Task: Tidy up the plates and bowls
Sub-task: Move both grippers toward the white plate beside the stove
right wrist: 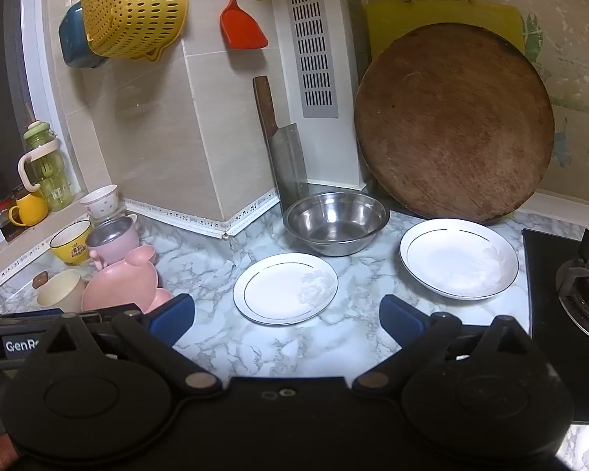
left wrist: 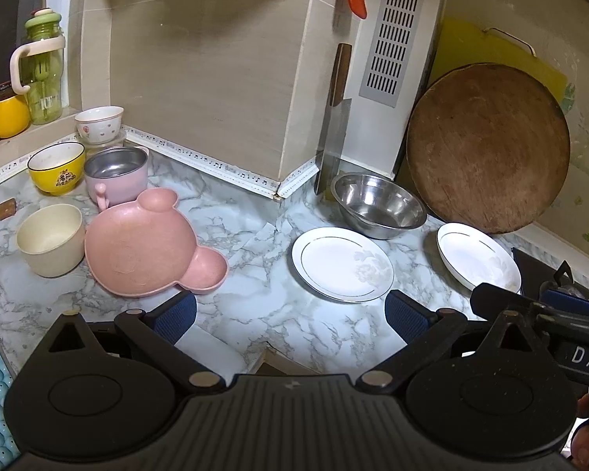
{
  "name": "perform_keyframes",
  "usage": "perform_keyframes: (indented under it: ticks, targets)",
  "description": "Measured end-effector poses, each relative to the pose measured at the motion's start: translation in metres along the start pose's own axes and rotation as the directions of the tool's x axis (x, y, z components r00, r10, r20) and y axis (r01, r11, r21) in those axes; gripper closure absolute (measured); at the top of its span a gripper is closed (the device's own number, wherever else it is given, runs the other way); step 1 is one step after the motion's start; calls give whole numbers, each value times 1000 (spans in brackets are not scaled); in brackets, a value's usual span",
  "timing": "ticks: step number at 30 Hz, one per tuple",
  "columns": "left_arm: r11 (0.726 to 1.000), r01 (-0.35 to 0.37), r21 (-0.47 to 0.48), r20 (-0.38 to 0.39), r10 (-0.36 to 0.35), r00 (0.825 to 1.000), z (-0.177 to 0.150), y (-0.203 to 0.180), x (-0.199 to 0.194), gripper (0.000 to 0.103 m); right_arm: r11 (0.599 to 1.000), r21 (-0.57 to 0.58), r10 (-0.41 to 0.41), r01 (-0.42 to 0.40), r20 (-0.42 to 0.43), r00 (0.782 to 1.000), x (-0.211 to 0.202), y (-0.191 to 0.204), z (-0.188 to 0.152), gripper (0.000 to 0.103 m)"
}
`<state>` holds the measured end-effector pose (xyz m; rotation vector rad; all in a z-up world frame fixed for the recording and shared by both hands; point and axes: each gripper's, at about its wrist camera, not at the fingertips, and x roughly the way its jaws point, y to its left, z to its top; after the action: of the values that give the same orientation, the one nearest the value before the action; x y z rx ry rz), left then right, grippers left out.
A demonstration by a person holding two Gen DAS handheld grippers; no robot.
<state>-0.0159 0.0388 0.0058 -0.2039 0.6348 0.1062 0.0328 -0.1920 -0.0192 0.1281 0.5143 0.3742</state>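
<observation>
Tools both spread wide, left tool (left wrist: 290,316), right tool (right wrist: 286,314), above marble counter (right wrist: 294,349)

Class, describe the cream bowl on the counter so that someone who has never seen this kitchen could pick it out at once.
Start at the marble counter and go to the cluster of dishes at its left end, below the window ledge. The cream bowl stands at the front of that cluster, beside the pink bear plate. Unlike the yellow bowl and the pink cup behind it, it is plain, matte and unpatterned.
</observation>
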Motion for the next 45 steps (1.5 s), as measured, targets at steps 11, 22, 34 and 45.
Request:
perform_keyframes:
  ticks: [11, 22, 34, 45]
  targets:
    - [1000, -7, 12, 7, 7, 1000, 1, 2, 1, 0, 1000, -1, -3, 3, 1, 1000, 2, 4, 0, 2]
    - [1000, -2, 17, -13, 2, 1000, 4, 8, 8, 0, 1000, 3, -6, 6, -9, 1000, 8, 6, 0, 4]
    - [1000, 9, 13, -23, -9, 1000, 8, 16, 18, 0, 1000, 10, -19, 20, -18, 1000, 18, 13, 3, 4]
    - [999, 38, 22, -24, -37, 999, 20, 25, 33, 0, 999, 20, -38, 38, -14, 999, 29, 21, 7, 5]
